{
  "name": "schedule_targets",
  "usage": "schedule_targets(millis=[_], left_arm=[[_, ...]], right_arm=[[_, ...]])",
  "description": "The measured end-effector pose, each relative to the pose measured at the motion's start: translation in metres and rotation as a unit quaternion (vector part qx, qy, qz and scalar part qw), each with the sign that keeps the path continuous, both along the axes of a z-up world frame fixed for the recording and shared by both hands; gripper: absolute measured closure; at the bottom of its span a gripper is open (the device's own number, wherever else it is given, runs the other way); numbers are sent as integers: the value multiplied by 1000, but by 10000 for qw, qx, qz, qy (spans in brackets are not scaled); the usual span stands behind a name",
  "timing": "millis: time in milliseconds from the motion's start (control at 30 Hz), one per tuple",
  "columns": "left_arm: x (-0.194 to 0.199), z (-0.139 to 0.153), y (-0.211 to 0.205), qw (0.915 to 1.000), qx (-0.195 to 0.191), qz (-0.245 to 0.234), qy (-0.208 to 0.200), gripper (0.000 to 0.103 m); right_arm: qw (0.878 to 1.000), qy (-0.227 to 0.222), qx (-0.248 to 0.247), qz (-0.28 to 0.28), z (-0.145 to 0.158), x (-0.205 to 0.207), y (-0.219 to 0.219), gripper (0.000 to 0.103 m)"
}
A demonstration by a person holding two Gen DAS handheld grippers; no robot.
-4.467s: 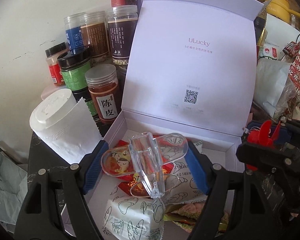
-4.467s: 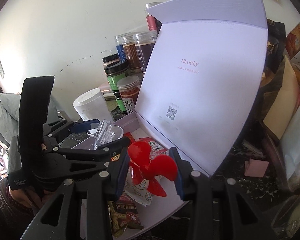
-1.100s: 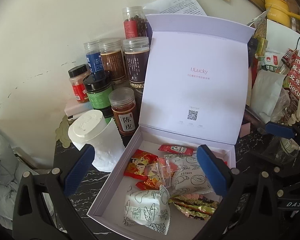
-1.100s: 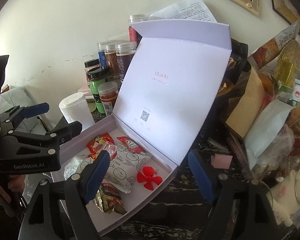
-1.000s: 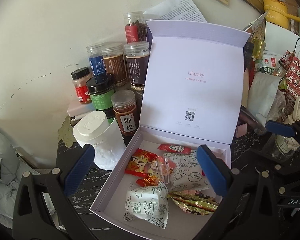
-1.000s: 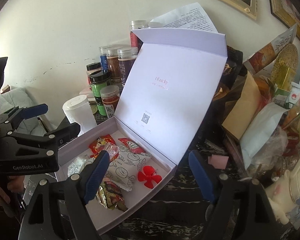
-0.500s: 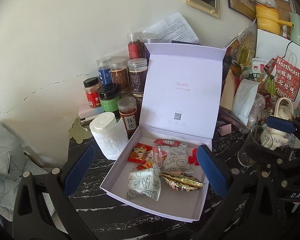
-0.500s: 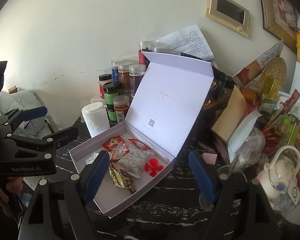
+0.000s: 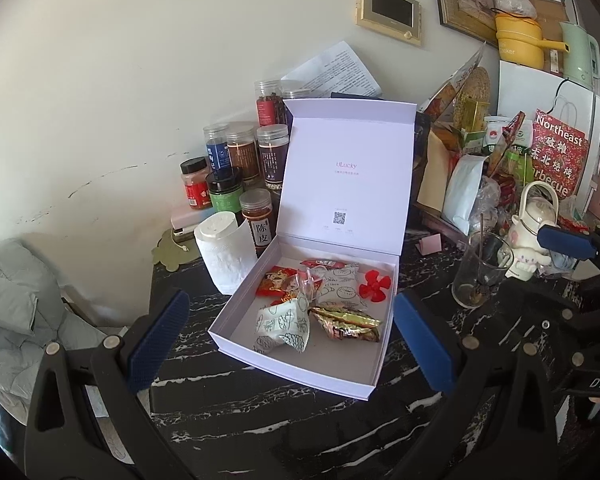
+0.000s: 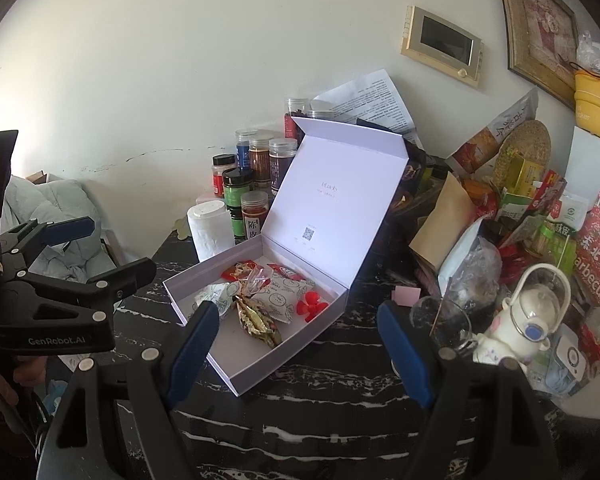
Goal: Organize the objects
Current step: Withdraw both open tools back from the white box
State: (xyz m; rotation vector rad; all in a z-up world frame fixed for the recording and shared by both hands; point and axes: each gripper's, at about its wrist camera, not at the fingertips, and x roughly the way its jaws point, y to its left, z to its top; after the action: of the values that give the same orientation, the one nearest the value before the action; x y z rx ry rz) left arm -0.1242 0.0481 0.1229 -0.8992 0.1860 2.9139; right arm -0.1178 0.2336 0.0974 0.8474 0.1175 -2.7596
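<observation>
On the dark marbled surface (image 9: pixel 300 412) sits the box (image 9: pixel 256 304), lid (image 9: pixel 348 172) standing upright at the back, w/ both hand-held grippers well short of it. Left hand-held gripper (image 9: pixel 288 344) is released, jaws wide, nothing btwn them; right hand-held gripper (image 10: pixel 296 356) likewise spread and empty.

Step in hand, prob.: things are already in the box, so closing the lid looks next. To do it well: reach over the top edge of the lid w/ one gripper, tip it fwd slowly, steady the box's front wall w/ the other so it doesn't skid. Keep clear of the jars (image 9: pixel 244 160) and paper roll (image 9: pixel 224 252) just beside the left wall, and the glass (image 9: pixel 478 268) near the right. Check no wrapper pokes above the rim, else lid won't seat.

Look: pale lilac rigid card box, shallow, hinged lid w/ small logo and QR code inside. Contents loose in the back half: white printed packs (image 9: pixel 284 326), a gold wrapper (image 9: pixel 346 322), a red pack (image 9: pixel 276 280), a red propeller (image 9: pixel 374 286). Front half bare.
</observation>
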Motion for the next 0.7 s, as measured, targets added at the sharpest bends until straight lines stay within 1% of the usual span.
schedule_targets(millis=[100,267,333,400,567,700], left_arm=[[12,-4,3,10000,-52,48,-58,1],[33,-10,5,9999,-14,58,-105,1],[41,-14,7,9998,-98,127,-103,1],[48,-17,9,9997,-167,157,-75,1],[66,-28,8,9996,-164,192,-150,1],[81,-36,7,9993,-235,263,-158,1]], right_arm=[[10000,-23,8,-67,-3,13,3,20],[9999,-11,-32,-114,-9,35,6,20],[9999,-22,-64,-106,-13,42,6,20],[9999,-41,-103,-121,-18,48,6,20],[9998,-92,-125,-143,-31,64,6,20],[9998,-99,-147,-100,-42,75,6,20]])
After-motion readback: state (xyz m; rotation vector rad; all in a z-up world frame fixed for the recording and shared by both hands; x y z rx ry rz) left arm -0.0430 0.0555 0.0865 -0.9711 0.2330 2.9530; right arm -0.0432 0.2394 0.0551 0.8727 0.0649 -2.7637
